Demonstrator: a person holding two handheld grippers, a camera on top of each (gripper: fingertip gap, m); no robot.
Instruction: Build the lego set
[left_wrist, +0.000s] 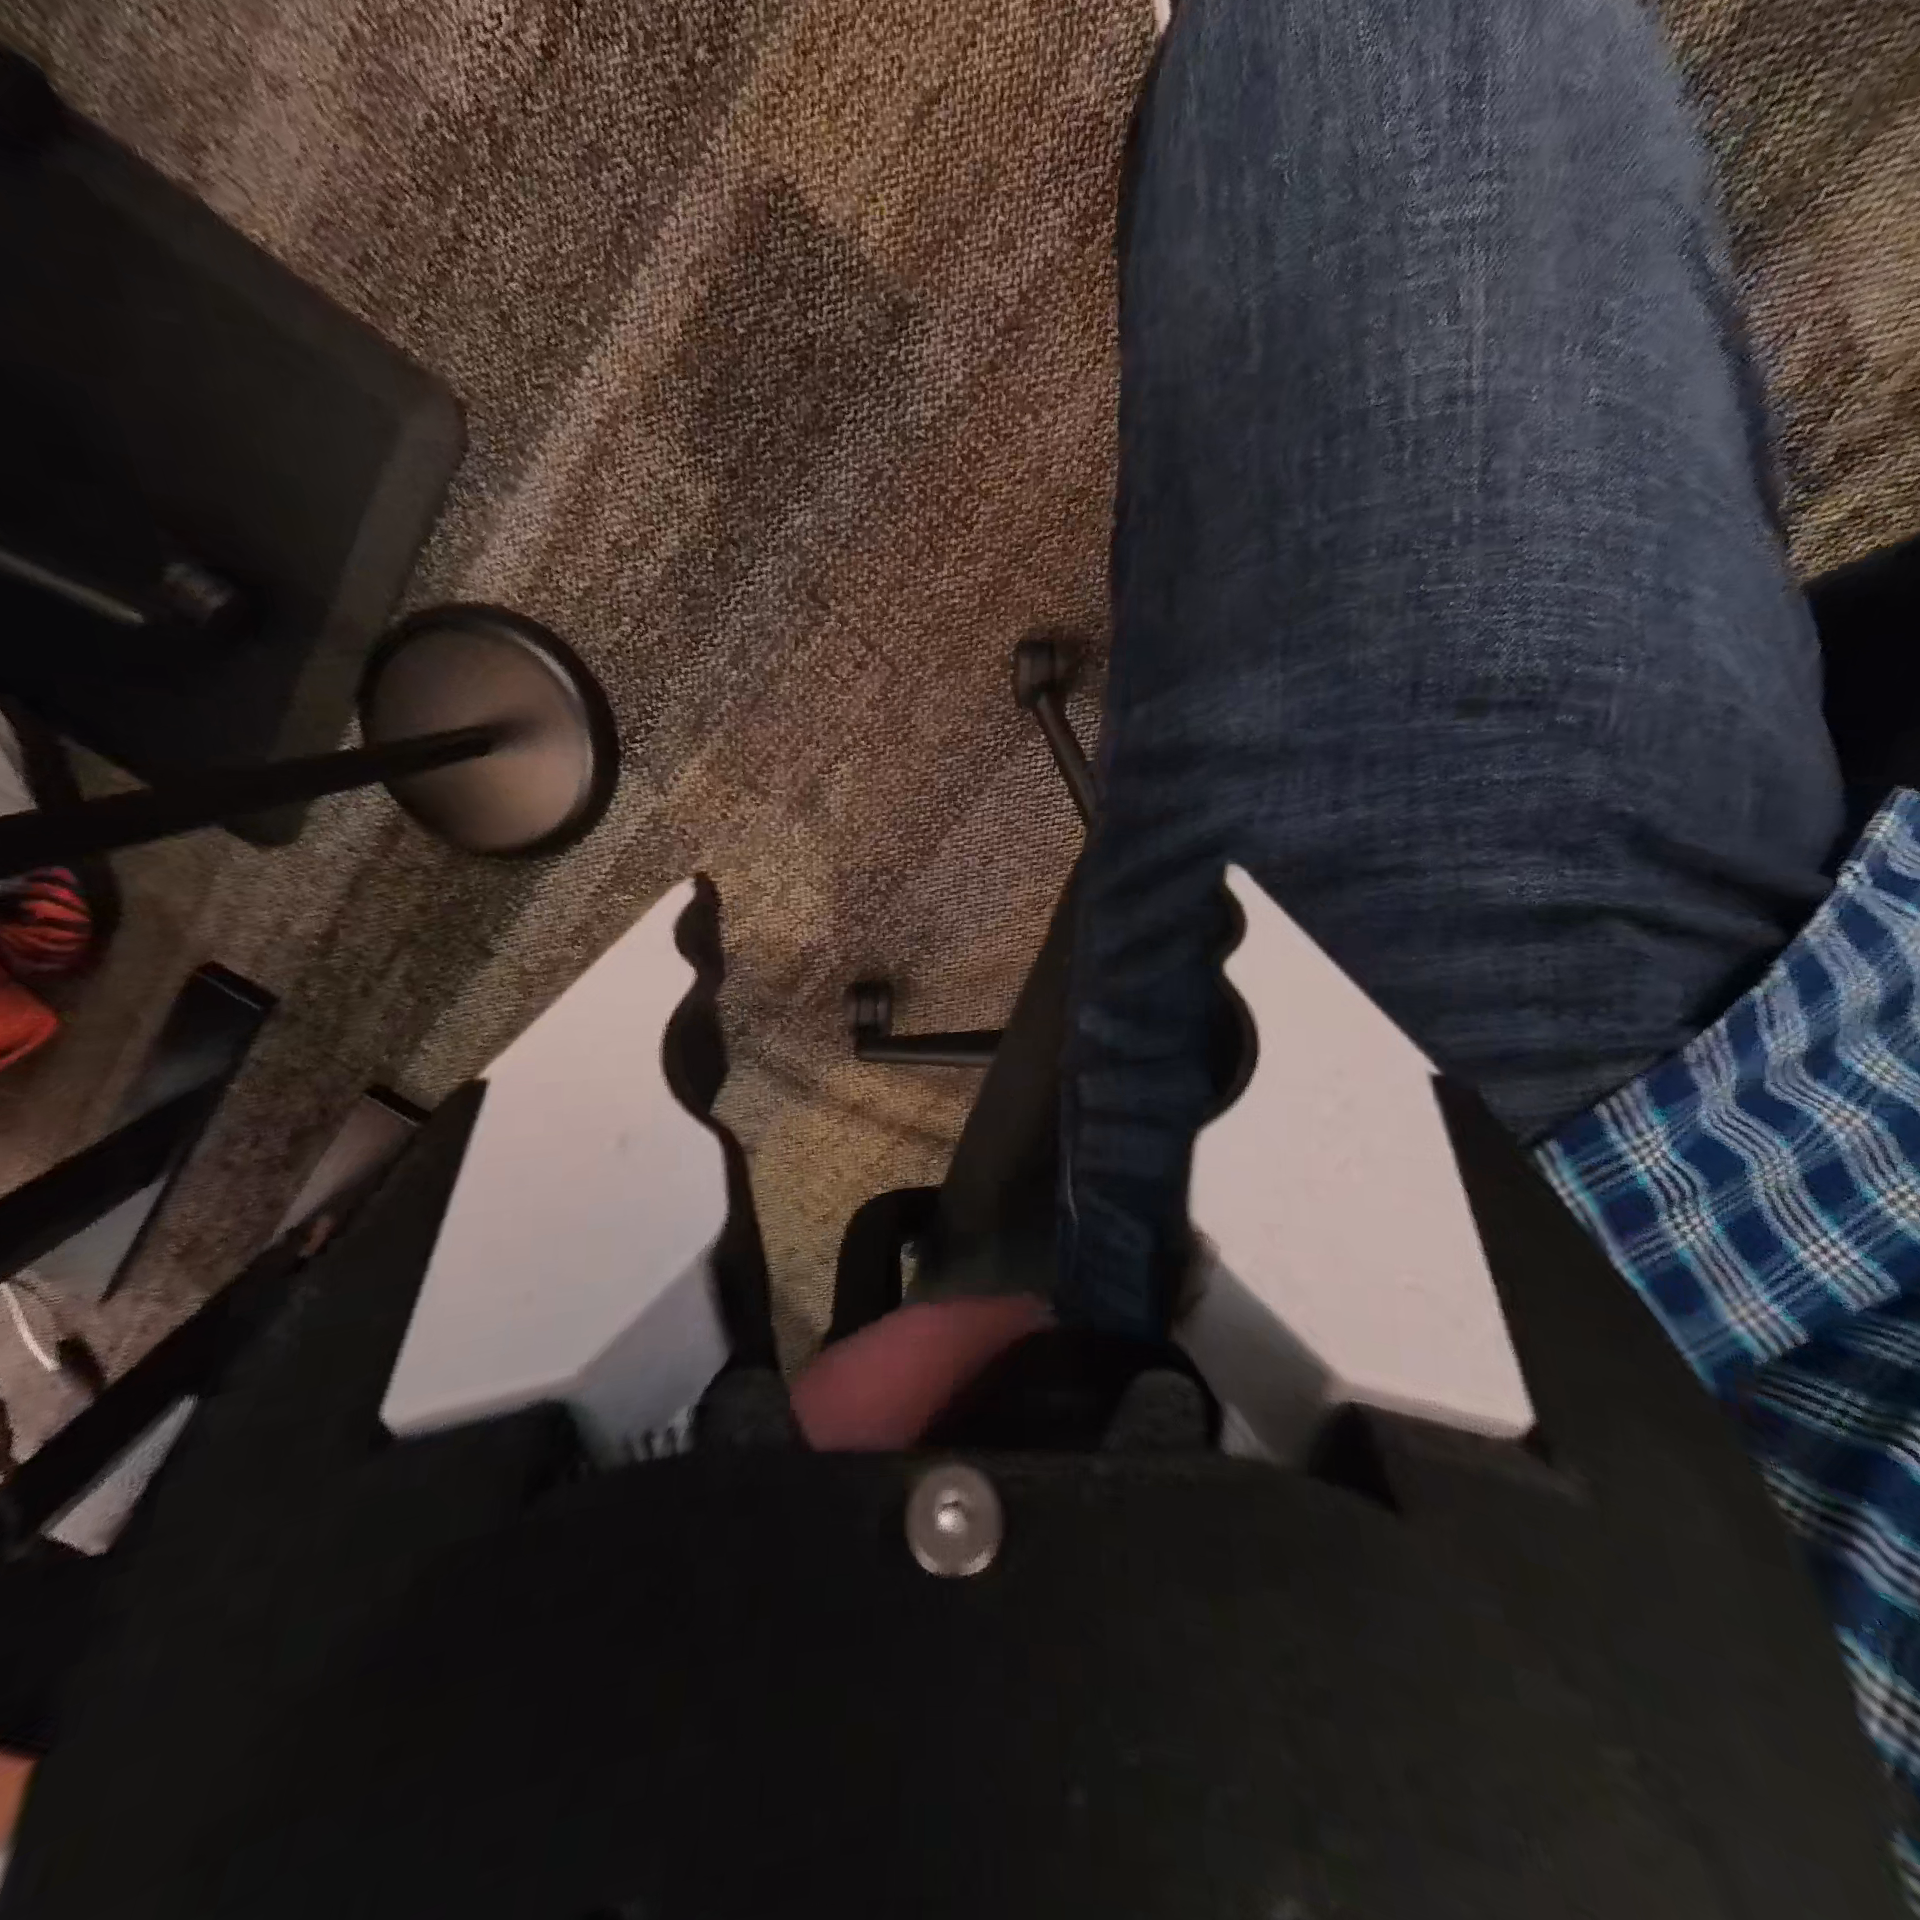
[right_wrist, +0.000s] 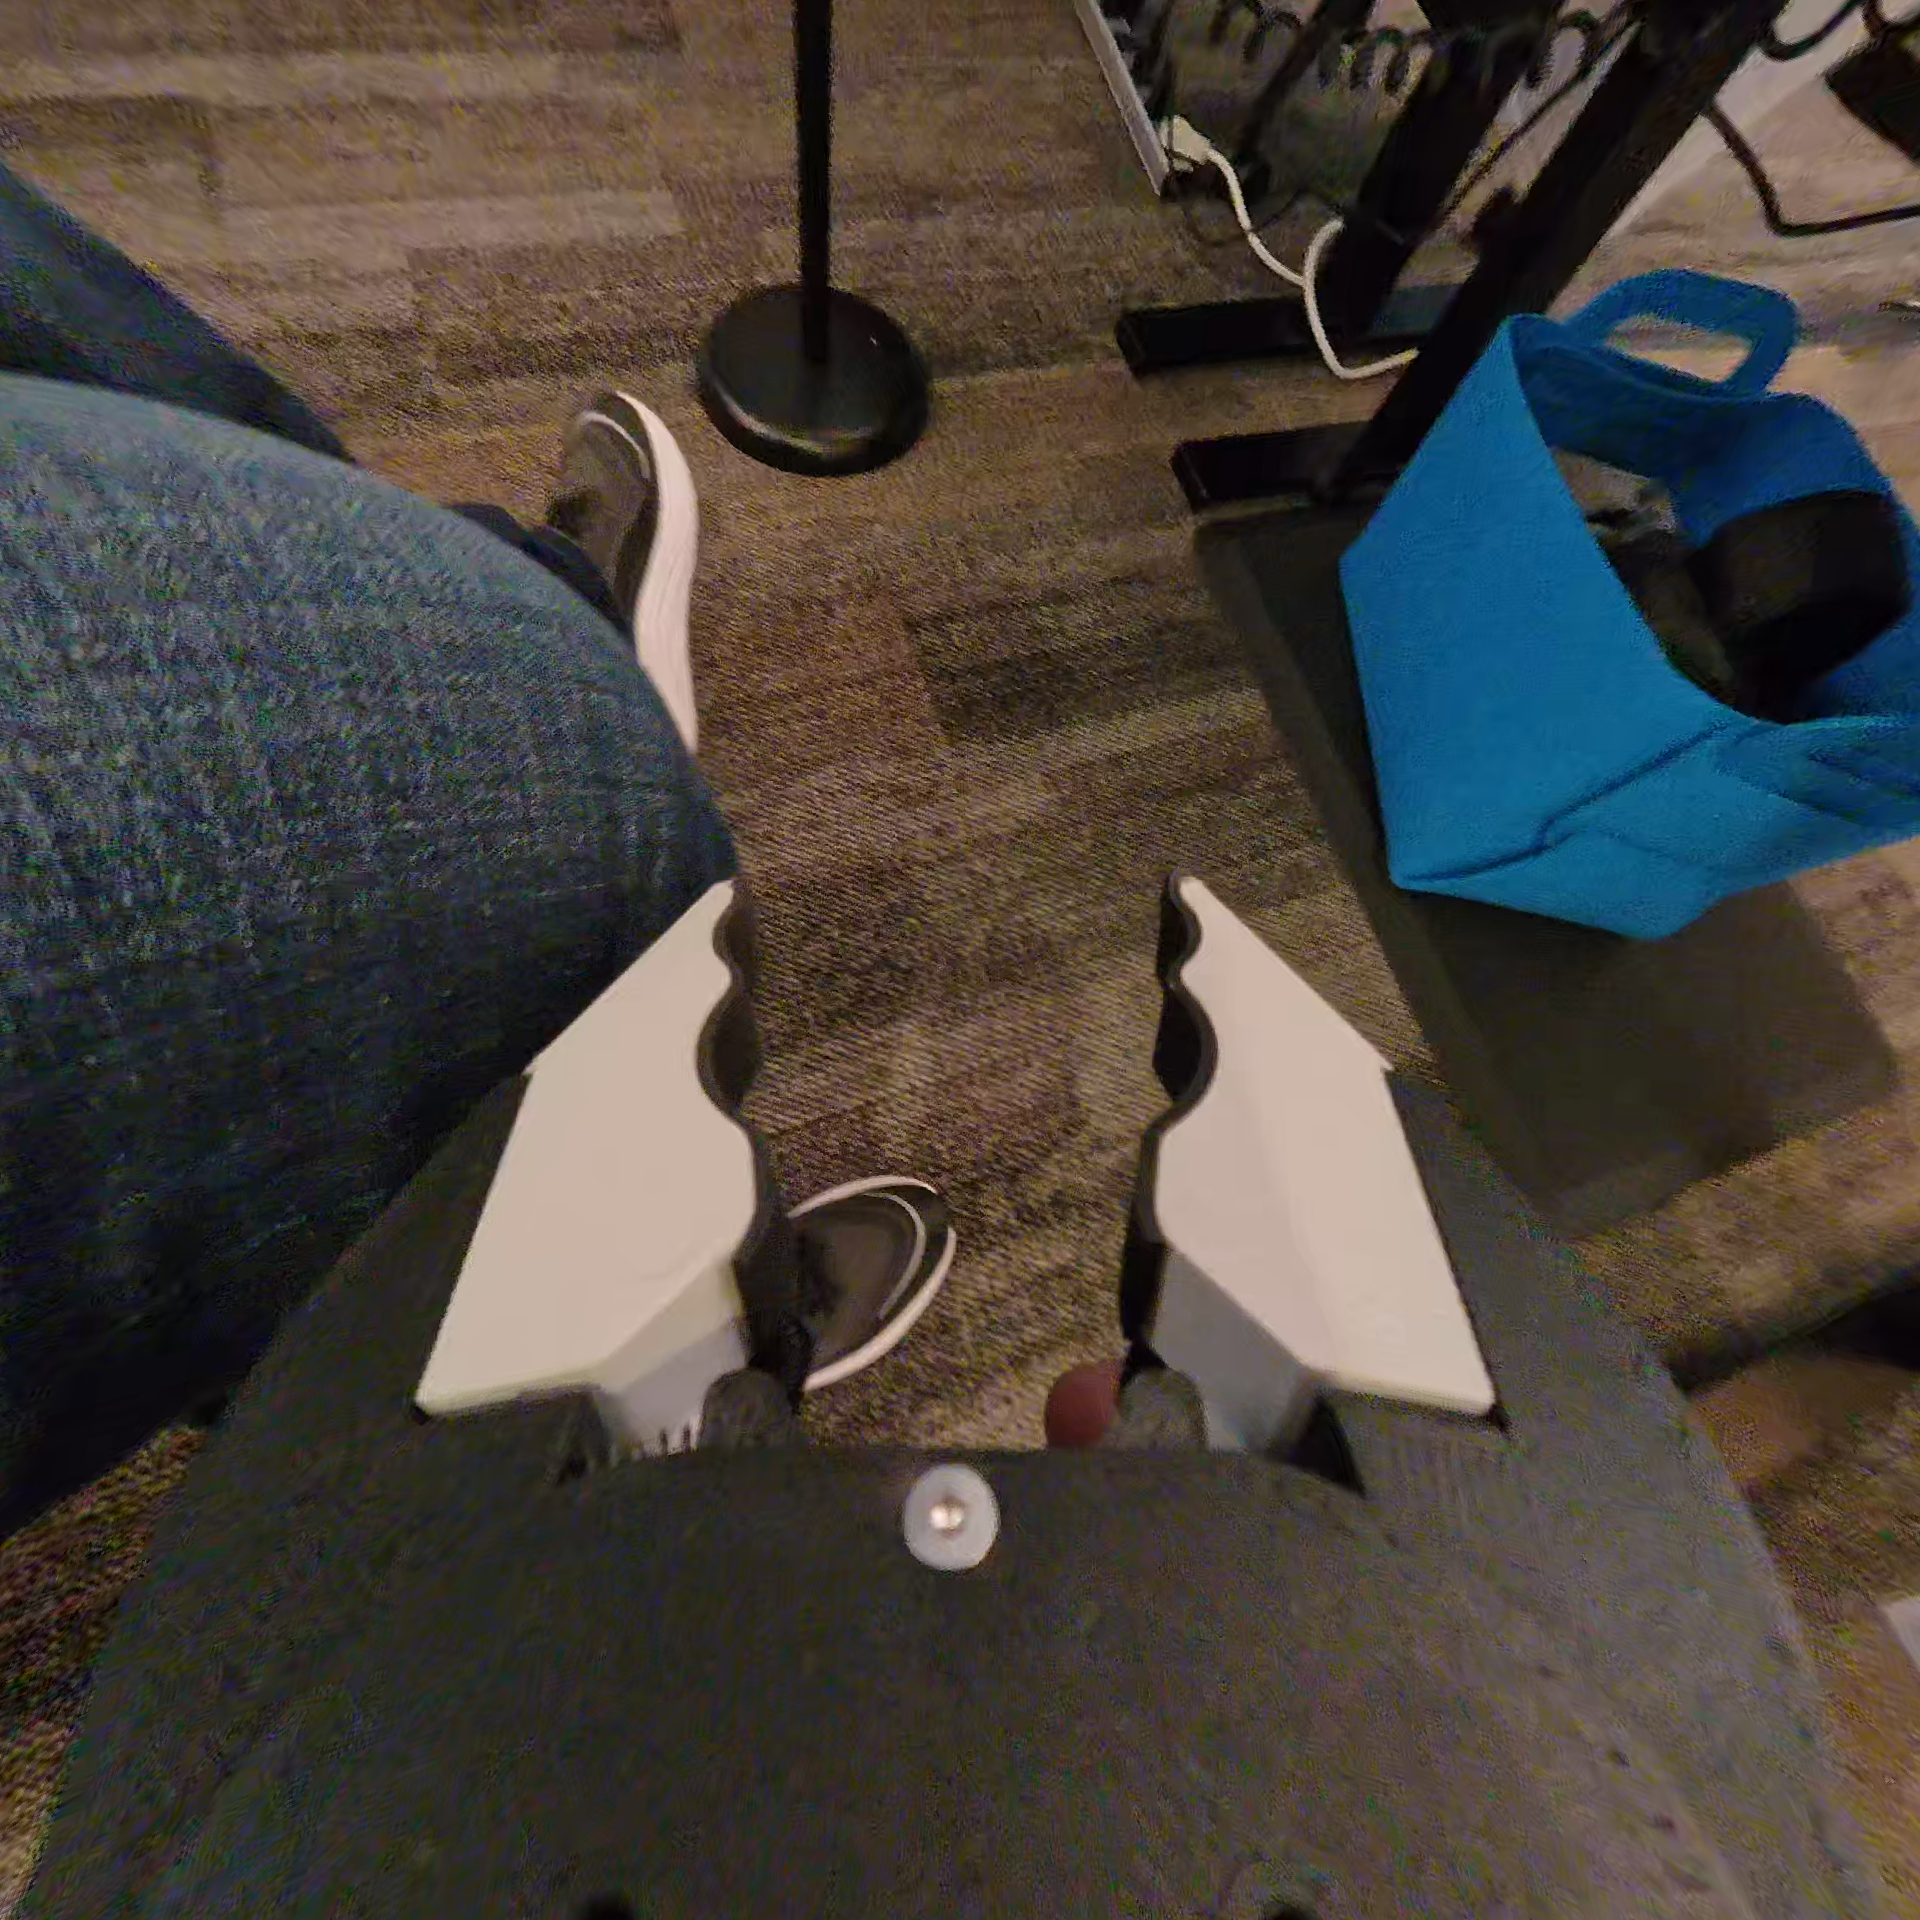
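- The left gripper (left_wrist: 966, 894) points down at the brown carpet (left_wrist: 790, 436); its two fingers are spread wide and nothing is between them.
- Its right finger lies in front of a leg in blue jeans (left_wrist: 1434, 520), next to a blue checked shirt (left_wrist: 1766, 1143).
- To the left there is a black chair seat (left_wrist: 177, 436) and a round black base (left_wrist: 488, 727) with a rod.
- The right gripper (right_wrist: 951, 894) also faces the carpet, with its fingers spread apart and empty.
- A shoe with a white sole (right_wrist: 883, 1273) shows low between its fingers; a second shoe (right_wrist: 639, 540) is farther away, near a black stand base (right_wrist: 816, 379).
- A blue bag (right_wrist: 1621, 623) stands on the right, holding dark things.
- The lego set does not show in either view.
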